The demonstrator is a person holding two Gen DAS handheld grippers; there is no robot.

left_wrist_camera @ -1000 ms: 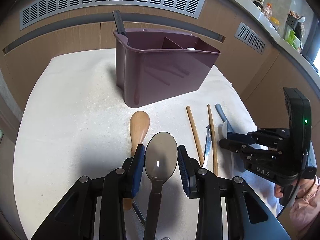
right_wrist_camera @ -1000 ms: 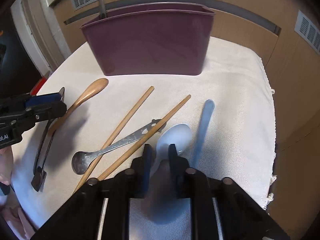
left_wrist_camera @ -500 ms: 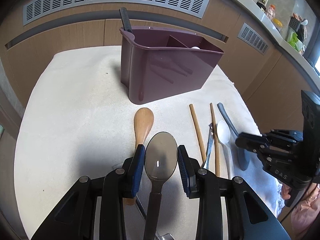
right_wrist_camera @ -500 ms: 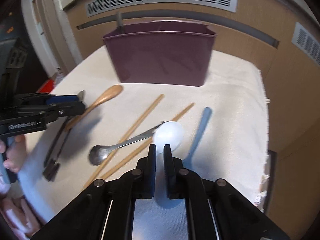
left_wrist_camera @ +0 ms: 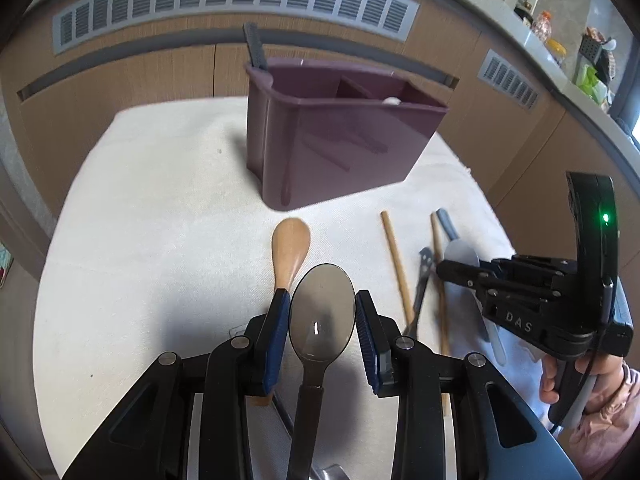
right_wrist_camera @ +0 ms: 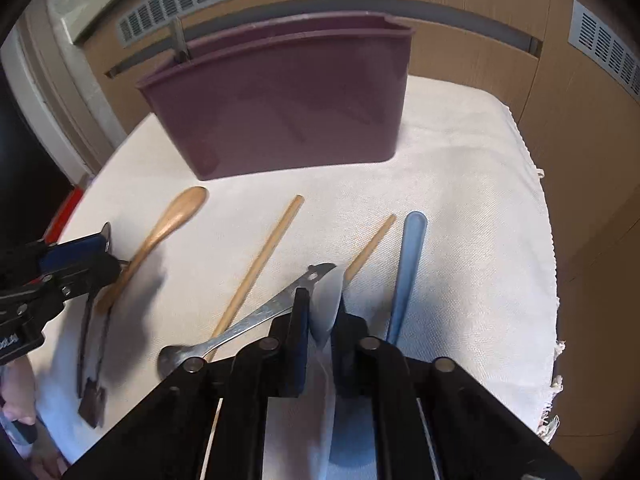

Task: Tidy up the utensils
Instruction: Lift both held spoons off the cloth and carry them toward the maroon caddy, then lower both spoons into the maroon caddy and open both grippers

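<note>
My left gripper (left_wrist_camera: pixel 322 314) is shut on a dark spoon (left_wrist_camera: pixel 322 316), held above the white cloth. My right gripper (right_wrist_camera: pixel 325 308) is shut on a white spoon (right_wrist_camera: pixel 327 300), now tilted on edge and lifted off the cloth; the right gripper also shows in the left wrist view (left_wrist_camera: pixel 444 270). The purple utensil caddy (left_wrist_camera: pixel 340 140) stands at the back, with a dark handle (left_wrist_camera: pixel 254 46) in its left corner and a white tip (left_wrist_camera: pixel 392 101) inside. On the cloth lie a wooden spoon (right_wrist_camera: pixel 168 228), two wooden chopsticks (right_wrist_camera: pixel 264 256), a metal spoon (right_wrist_camera: pixel 240 328) and a blue spoon (right_wrist_camera: pixel 406 272).
A white cloth (left_wrist_camera: pixel 140 220) covers the table; its fringed right edge (right_wrist_camera: pixel 554 380) drops off. Wood-panelled cabinets with vents (left_wrist_camera: pixel 240 0) stand right behind the caddy. A dark utensil (right_wrist_camera: pixel 90 360) lies at the left near my left gripper.
My right gripper closed on the white spoon, lifted it and turned it on edge. My left gripper moved closer to the caddy with the dark spoon still held.
</note>
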